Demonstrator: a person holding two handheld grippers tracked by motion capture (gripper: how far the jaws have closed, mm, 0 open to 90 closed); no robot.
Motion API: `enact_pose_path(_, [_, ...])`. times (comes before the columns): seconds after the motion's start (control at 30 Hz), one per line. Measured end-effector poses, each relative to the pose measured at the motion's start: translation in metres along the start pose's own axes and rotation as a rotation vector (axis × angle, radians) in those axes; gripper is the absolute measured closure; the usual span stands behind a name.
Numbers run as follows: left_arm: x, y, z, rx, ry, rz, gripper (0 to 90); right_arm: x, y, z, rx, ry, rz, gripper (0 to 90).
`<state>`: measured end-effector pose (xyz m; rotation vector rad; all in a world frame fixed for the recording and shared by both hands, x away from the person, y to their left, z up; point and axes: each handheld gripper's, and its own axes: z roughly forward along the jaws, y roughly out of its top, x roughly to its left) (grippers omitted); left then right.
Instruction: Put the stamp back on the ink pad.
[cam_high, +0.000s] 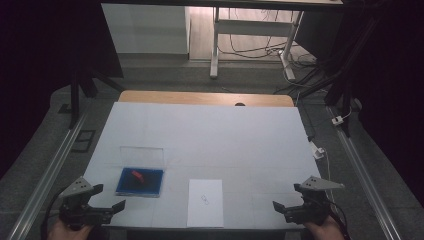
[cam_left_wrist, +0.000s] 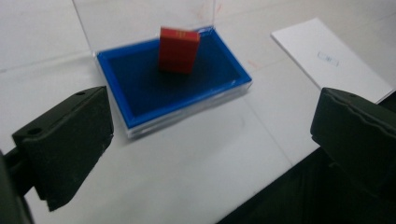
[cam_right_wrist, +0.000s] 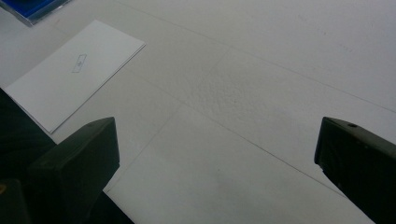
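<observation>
A shallow clear case with a blue lining (cam_high: 150, 187) lies at the front left of the white table, and a small red block (cam_high: 136, 175) stands in it. Its clear lid (cam_high: 142, 155) is open behind it. In the left gripper view the red block (cam_left_wrist: 178, 49) stands upright on the blue lining (cam_left_wrist: 140, 93). My left gripper (cam_high: 109, 197) hovers just in front and left of the case, open and empty (cam_left_wrist: 210, 140). My right gripper (cam_high: 288, 197) is at the front right, open over bare table (cam_right_wrist: 217, 158).
A white card (cam_high: 205, 202) with a small printed mark lies at the front middle, between the grippers; it also shows as a white card (cam_left_wrist: 331, 58) and a white card (cam_right_wrist: 74, 72). The table's front edge is close under both grippers. A corner of the case (cam_right_wrist: 32, 7) shows far off.
</observation>
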<state>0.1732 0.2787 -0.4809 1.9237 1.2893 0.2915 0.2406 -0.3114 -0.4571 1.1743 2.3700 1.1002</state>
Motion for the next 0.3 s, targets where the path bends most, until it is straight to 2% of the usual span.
enact_pose_path(0.13, [-0.0003,-0.0022,-0.0010,0.027,0.006,-0.006,0.0,0.0004,0.0002,0.0001,0.001,-0.002,-0.001,0.3])
enact_pose_path(0.3, [0.0006,-0.0012,-0.0002,0.031,-0.002,-0.010,0.0,0.0003,0.0001,0.0005,0.006,-0.004,-0.003,0.3])
